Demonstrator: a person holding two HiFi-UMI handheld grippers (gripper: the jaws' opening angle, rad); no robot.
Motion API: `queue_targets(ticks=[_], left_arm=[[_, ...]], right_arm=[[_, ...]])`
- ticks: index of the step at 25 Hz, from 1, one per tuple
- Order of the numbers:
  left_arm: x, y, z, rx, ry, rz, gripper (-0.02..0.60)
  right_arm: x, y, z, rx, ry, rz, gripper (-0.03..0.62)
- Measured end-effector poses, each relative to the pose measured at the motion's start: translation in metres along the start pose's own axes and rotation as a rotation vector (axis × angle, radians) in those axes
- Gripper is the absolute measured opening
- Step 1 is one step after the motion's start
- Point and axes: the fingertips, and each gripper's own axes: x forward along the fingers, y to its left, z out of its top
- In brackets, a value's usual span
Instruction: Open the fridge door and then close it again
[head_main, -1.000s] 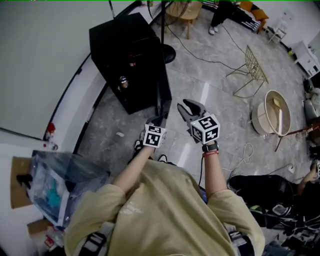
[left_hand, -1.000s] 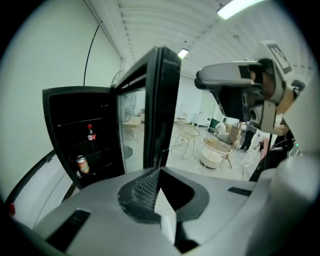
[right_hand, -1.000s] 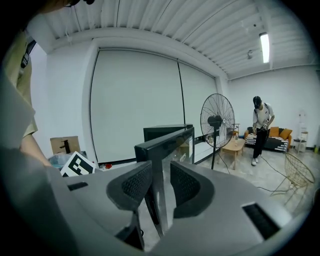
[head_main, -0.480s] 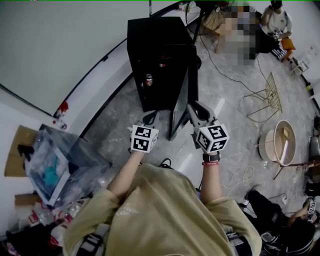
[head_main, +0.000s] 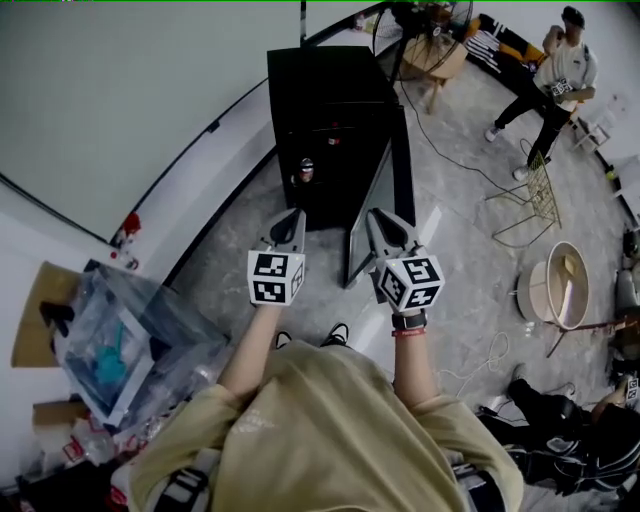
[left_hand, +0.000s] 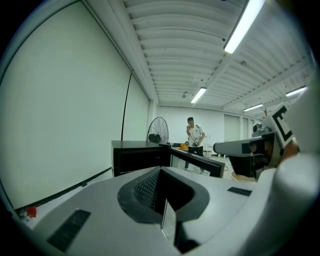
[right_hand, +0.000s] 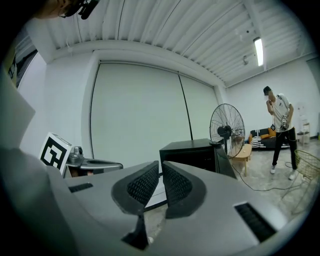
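Note:
A small black fridge (head_main: 325, 95) stands on the floor by the wall with its door (head_main: 377, 210) swung open towards me. A can (head_main: 307, 170) shows inside. My left gripper (head_main: 293, 219) hovers in front of the open compartment, shut with nothing in it. My right gripper (head_main: 379, 219) hangs just right of the door's free edge without touching it. Its jaws are closing, with a thin gap and nothing between them. In the left gripper view the fridge (left_hand: 136, 156) and door (left_hand: 200, 161) lie beyond the left gripper (left_hand: 161, 172). The right gripper view has the right gripper (right_hand: 160, 167) before the fridge (right_hand: 189, 152).
A standing fan (head_main: 428, 18) and a wooden stool are behind the fridge, and a cable (head_main: 450, 150) runs across the floor. A person (head_main: 553, 75) stands far right. A wire chair (head_main: 535, 185), a round wooden tub (head_main: 558, 285) and a plastic-covered box (head_main: 110, 345) lie around.
Both grippers have risen and come away from the door's lower edge. The right jaws have narrowed from wide apart to a thin gap. The door stays open.

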Motion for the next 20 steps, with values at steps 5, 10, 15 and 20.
queue_targets(ticks=[5,10,15,20], left_arm=[[-0.008,0.010,0.009,0.009,-0.026,-0.015,0.018],[-0.013,0.024,0.009,0.009,-0.034,-0.015,0.018],[-0.016,0.026,0.010,0.010,-0.032,-0.037,0.018],[-0.016,0.021,0.002,0.005,-0.019,-0.076,0.018]], right_arm=[[0.014,0.018,-0.001,0.004,-0.004,-0.015,0.043],[0.026,0.031,-0.008,0.001,0.011,-0.029,0.035],[0.027,0.040,-0.010,0.004,0.022,-0.025,0.034],[0.018,0.041,-0.013,-0.002,0.035,-0.034,0.035]])
